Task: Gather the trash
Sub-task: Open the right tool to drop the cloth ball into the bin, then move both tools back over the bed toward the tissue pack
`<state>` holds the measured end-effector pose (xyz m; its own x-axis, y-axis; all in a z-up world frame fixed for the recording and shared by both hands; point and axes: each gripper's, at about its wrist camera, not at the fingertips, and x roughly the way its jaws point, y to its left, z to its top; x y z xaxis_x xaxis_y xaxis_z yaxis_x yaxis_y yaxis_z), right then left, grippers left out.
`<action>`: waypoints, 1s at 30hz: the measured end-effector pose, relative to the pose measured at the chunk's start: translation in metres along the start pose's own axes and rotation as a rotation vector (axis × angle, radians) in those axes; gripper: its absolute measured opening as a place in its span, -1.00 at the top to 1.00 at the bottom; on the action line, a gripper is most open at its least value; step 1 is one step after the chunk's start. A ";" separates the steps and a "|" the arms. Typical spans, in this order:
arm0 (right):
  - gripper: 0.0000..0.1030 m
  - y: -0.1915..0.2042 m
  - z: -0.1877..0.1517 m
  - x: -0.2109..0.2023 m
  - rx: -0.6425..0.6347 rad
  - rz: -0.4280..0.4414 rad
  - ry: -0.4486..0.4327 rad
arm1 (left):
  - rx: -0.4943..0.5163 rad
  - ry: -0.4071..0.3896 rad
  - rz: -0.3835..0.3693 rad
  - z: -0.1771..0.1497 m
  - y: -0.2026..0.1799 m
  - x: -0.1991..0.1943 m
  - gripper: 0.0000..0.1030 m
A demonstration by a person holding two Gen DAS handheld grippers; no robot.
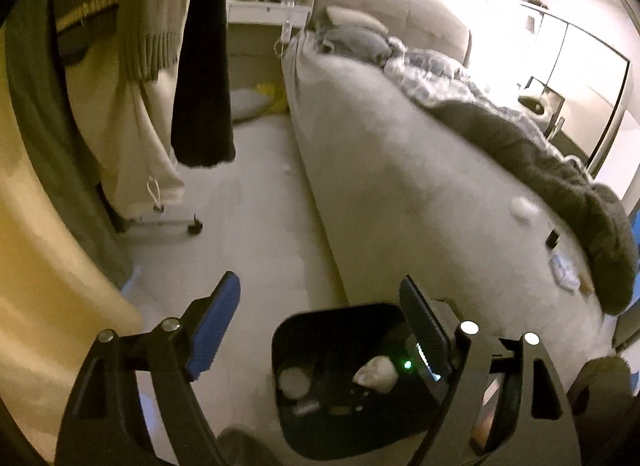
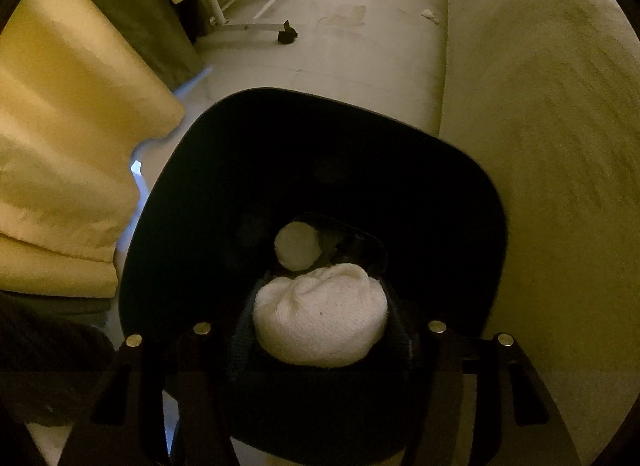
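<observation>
**Right gripper over the bin with a white wad; left gripper spread and empty**

In my right wrist view, the right gripper (image 2: 320, 330) points steeply down into the black, rounded-square plastic trash bin (image 2: 208, 169). A crumpled white fabric-like wad (image 2: 322, 316) sits between its two dark fingers (image 2: 242, 330). The wad fills the gap from side to side, but I cannot tell whether the pads press on it or merely flank it. Just beyond the wad, deeper in the bin, lies a small round white ball (image 2: 298, 246), touching or nearly touching the wad's far edge.

In my left wrist view, the left gripper (image 1: 320, 306) has its jaws spread wide with nothing between them. One blue-padded finger (image 1: 218, 326) stands over the floor; the other overlaps the bin's rim. The bin holds several pale scraps.

The bin stands on the pale grey floor (image 1: 248, 217), just beside the light grey bed (image 1: 400, 169). Farther off, a rumpled dark grey blanket (image 1: 560, 169) covers the bed, and a small white scrap (image 1: 524, 207) lies on its near edge. A black garment (image 1: 204, 65) hangs at left.
</observation>
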<state>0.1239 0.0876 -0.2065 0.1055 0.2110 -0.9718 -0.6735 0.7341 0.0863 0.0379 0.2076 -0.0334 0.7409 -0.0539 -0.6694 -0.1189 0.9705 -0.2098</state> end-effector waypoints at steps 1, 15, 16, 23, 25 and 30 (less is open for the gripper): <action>-0.23 0.000 0.000 0.000 0.001 0.000 0.000 | -0.001 -0.010 -0.002 0.001 -0.001 -0.003 -0.67; -0.53 0.002 0.000 -0.042 -0.042 0.022 -0.125 | 0.031 -0.142 -0.032 0.026 -0.028 -0.033 -0.73; -0.53 0.003 0.000 -0.047 -0.047 0.023 -0.140 | 0.037 -0.147 -0.030 0.027 -0.030 -0.034 -0.73; -0.56 -0.011 0.006 -0.096 -0.049 0.017 -0.300 | 0.064 -0.182 -0.050 0.038 -0.049 -0.040 -0.76; -0.57 -0.019 0.007 -0.110 -0.041 0.009 -0.345 | 0.072 -0.190 -0.057 0.040 -0.054 -0.041 -0.78; -0.63 -0.039 0.006 -0.144 -0.014 -0.019 -0.441 | 0.076 -0.202 -0.073 0.044 -0.064 -0.042 -0.81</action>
<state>0.1394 0.0322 -0.0691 0.4184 0.4549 -0.7861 -0.6782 0.7322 0.0628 0.0432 0.1583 0.0391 0.8638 -0.0843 -0.4967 -0.0156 0.9809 -0.1937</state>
